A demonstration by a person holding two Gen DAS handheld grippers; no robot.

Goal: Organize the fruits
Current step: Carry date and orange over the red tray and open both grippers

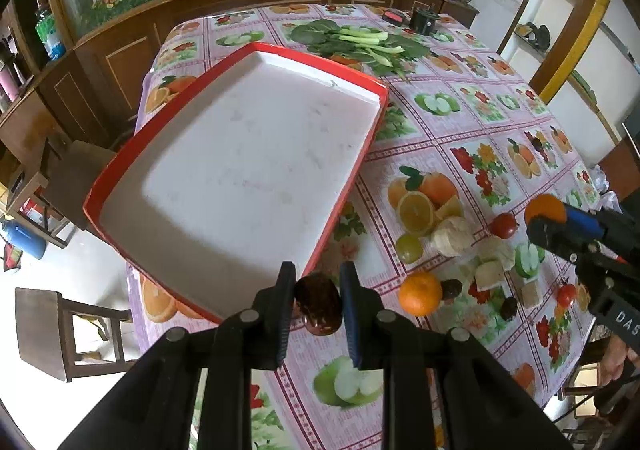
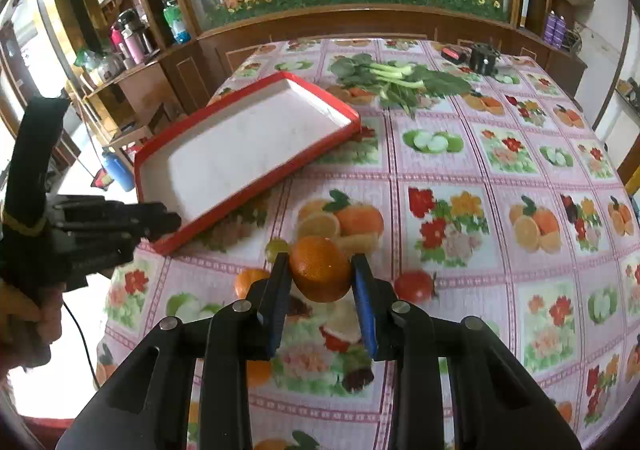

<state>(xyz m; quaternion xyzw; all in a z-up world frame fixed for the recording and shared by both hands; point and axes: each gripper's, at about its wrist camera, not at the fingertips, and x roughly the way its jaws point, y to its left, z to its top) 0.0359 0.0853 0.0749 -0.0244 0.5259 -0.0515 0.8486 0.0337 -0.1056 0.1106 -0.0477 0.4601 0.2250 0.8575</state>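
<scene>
In the left wrist view my left gripper (image 1: 318, 284) is shut on a dark brown-red oval fruit (image 1: 319, 304), just off the near corner of the red tray (image 1: 240, 153). The tray has a white floor with nothing in it, and it hangs over the table's left edge. My right gripper (image 2: 320, 264) is shut on an orange (image 2: 320, 268), held above the tablecloth. That orange (image 1: 545, 209) and the right gripper (image 1: 550, 223) also show at the right of the left wrist view. The left gripper (image 2: 170, 221) reaches toward the tray's (image 2: 248, 145) near corner.
Loose on the fruit-print cloth lie an orange (image 1: 420, 293), a tomato (image 1: 504, 225), a green grape (image 1: 409, 248), pale cauliflower pieces (image 1: 452, 236) and small dark fruits (image 1: 451, 288). Leafy greens (image 2: 400, 79) and a black object (image 2: 484, 57) lie at the far end. A wooden chair (image 1: 68, 330) stands left.
</scene>
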